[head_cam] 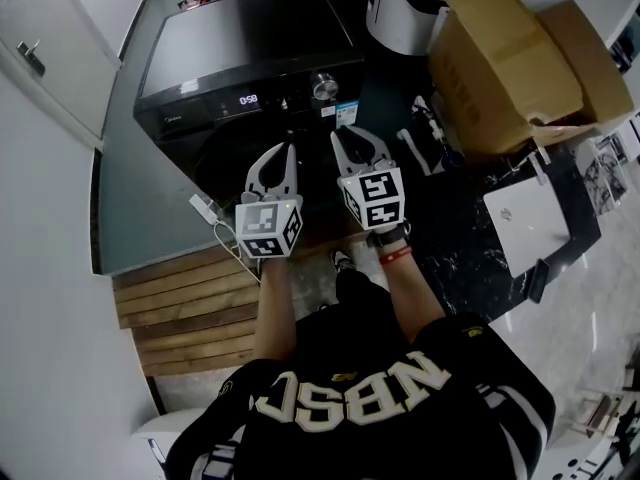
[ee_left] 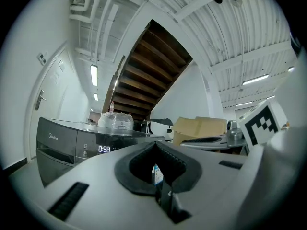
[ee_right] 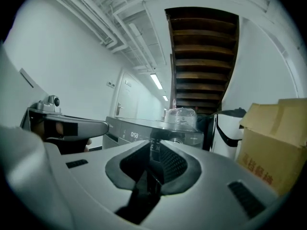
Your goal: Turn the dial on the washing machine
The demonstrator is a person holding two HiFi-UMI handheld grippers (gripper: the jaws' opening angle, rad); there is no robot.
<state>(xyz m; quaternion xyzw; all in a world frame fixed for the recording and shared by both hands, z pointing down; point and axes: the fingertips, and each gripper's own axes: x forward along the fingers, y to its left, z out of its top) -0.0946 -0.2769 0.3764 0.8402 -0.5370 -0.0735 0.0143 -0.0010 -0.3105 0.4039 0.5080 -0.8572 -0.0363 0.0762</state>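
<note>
The black washing machine (head_cam: 240, 38) stands ahead of me, its display (head_cam: 248, 99) lit. On the control panel sits the silver dial (head_cam: 323, 86), also seen in the right gripper view (ee_right: 175, 140). My right gripper (head_cam: 360, 136) hovers just below and right of the dial, not touching it. Its jaws stand a narrow gap apart with nothing between them (ee_right: 154, 143). My left gripper (head_cam: 286, 152) hangs in front of the machine's door, left of the right one. Its tips meet and hold nothing (ee_left: 154, 143).
Cardboard boxes (head_cam: 510, 58) and a white appliance (head_cam: 400, 8) stand right of the machine. A wooden platform (head_cam: 190, 308) lies under my left side, with a white plug and cable (head_cam: 205, 208) on it. A wrapped pack of bottles (ee_right: 181, 116) rests on the machine's top.
</note>
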